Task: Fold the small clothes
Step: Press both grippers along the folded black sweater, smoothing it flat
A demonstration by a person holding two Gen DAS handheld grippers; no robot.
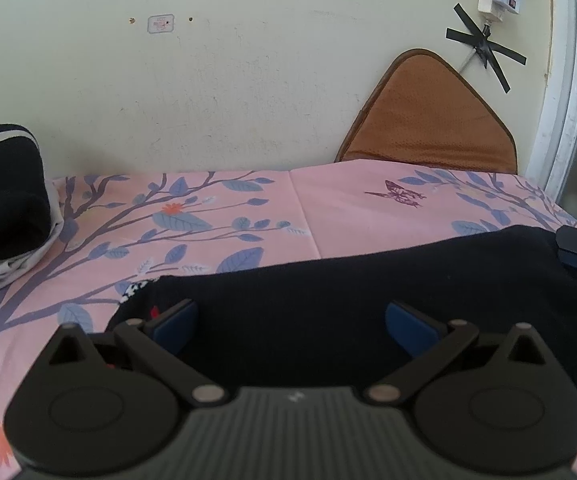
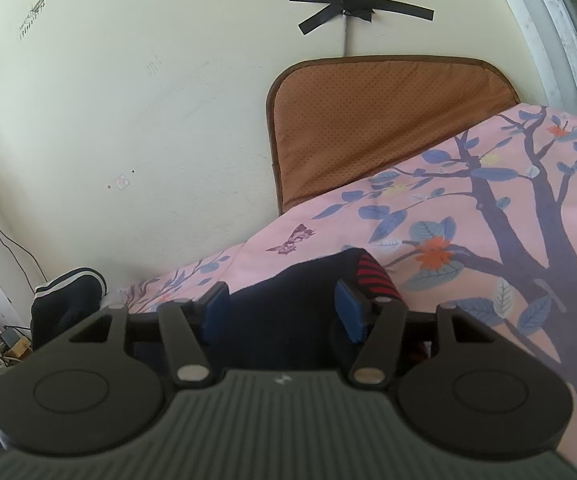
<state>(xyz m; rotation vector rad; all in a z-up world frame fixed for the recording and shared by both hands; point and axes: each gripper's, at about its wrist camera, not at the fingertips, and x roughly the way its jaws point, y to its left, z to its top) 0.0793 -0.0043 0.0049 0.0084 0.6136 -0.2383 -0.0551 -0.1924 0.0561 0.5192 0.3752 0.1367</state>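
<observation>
We see a dark navy garment [image 1: 368,300] lying spread on the bed's pink sheet [image 1: 248,216], which is printed with branches, blue leaves and a butterfly. Our left claw [image 1: 290,318] hangs over the near edge of the garment with its blue pads [image 1: 408,326] wide apart and nothing pressed between them; a small black-and-white patterned bit of cloth shows at the garment's left corner. Our right claw [image 2: 284,312] stands over the garment's other end, where a red-and-black striped band [image 2: 376,276] runs beside the right pad. Its pads are apart, with the dark cloth showing between them but not pinched. At the far left of the bed sits a pile of folded clothes [image 1: 4,200], dark with a white stripe over a grey piece. A brown cushion [image 1: 428,120] leans against the cream wall [image 1: 248,80], below crossed strips of black tape [image 1: 484,46].
</observation>
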